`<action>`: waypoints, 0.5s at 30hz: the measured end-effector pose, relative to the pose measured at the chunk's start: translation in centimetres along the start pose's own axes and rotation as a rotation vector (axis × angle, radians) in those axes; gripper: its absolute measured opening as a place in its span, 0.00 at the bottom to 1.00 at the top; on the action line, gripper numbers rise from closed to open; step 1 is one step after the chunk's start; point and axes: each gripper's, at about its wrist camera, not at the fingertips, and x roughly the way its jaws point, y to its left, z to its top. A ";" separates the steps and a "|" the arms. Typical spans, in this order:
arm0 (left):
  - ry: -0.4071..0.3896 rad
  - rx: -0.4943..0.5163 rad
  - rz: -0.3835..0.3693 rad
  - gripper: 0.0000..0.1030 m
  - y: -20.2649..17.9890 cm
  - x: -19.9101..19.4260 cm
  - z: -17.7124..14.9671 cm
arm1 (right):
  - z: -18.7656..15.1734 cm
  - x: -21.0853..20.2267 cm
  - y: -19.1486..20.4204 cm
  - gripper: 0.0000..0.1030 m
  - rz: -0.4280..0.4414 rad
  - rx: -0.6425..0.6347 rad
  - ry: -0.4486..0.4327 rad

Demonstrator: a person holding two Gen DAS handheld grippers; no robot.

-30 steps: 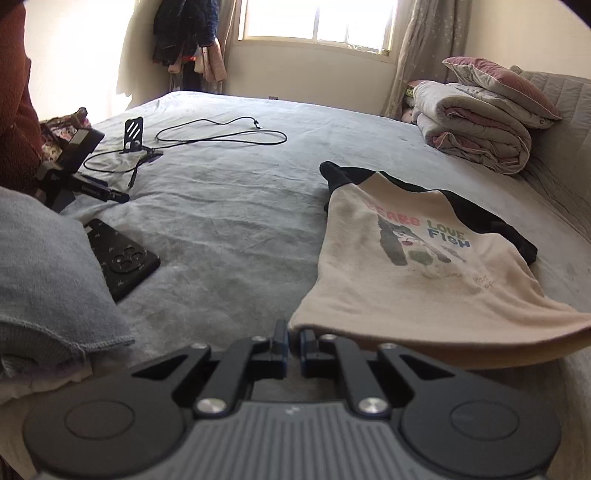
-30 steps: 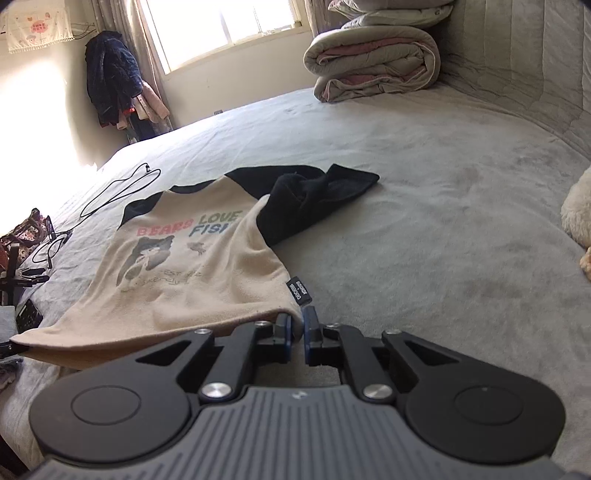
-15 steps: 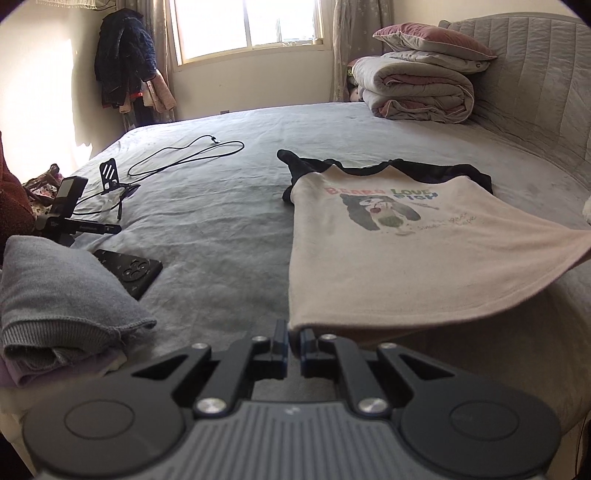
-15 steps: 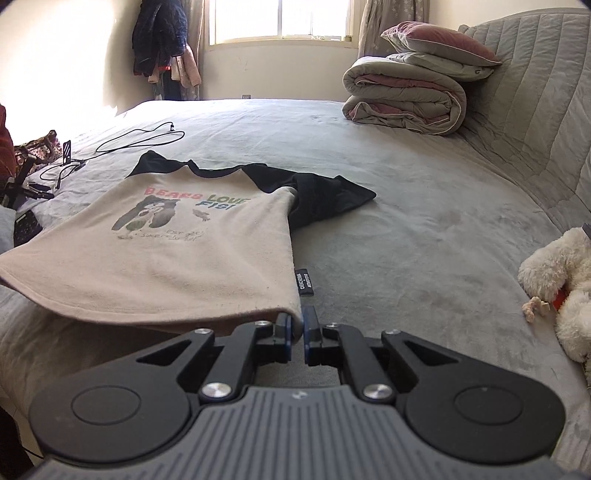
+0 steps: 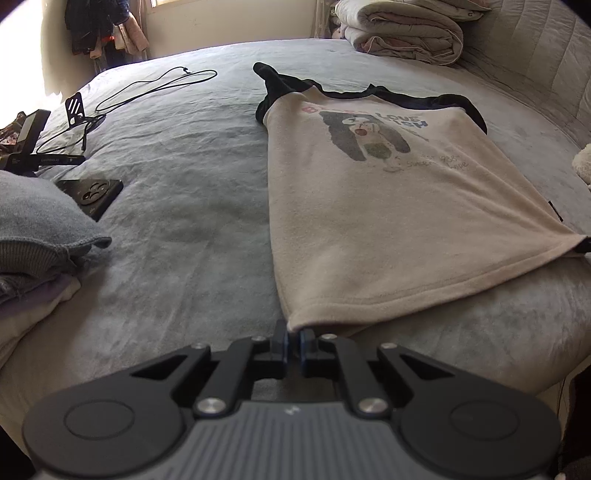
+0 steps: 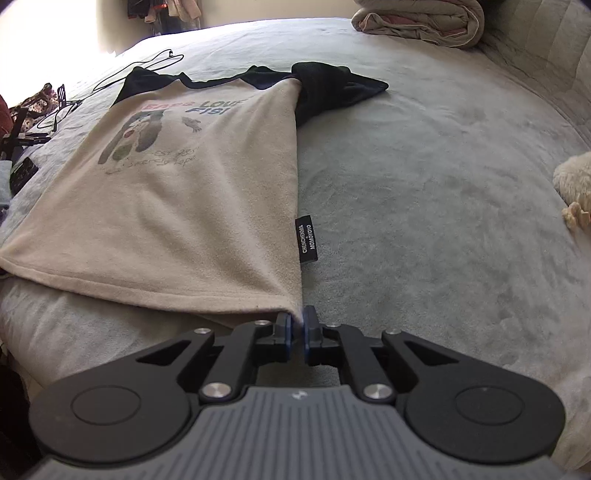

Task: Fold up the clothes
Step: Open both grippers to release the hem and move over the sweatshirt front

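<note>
A cream T-shirt [image 5: 388, 206] with black sleeves and a bear print lies face up on the grey bed [image 5: 177, 206]. My left gripper [image 5: 292, 338] is shut on its near left hem corner. My right gripper [image 6: 296, 326] is shut on the near right hem corner of the T-shirt [image 6: 192, 206]. The hem is stretched between the two grippers and lifted a little off the bed [image 6: 424, 206]. A black side label [image 6: 307, 243] hangs at the right seam. The black sleeves lie bunched at the far end.
Folded grey clothes [image 5: 40, 236] sit at the left edge beside a black phone [image 5: 94, 191]. A cable [image 5: 155, 83] and a camera stand [image 5: 33, 147] lie farther left. Folded quilts [image 5: 402, 29] sit at the headboard. A plush toy [image 6: 576, 188] lies at the right.
Both grippers rose and tilted down while holding the hem corners. The shirt was pulled toward the near edge and now lies straighter and flatter on the bed.
</note>
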 end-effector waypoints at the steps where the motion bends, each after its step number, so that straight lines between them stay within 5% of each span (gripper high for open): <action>1: 0.001 -0.006 -0.018 0.07 0.1 -0.2 0.2 | 0.2 -0.4 -0.1 0.10 0.015 0.011 -0.005; 5: -0.009 -0.030 -0.091 0.35 0.9 -1.3 1.1 | 0.8 -1.7 -0.7 0.42 0.027 0.012 -0.024; 15: -0.103 -0.099 -0.114 0.47 2.6 -0.9 5.4 | 4.6 -2.4 -3.6 0.51 0.018 0.126 -0.081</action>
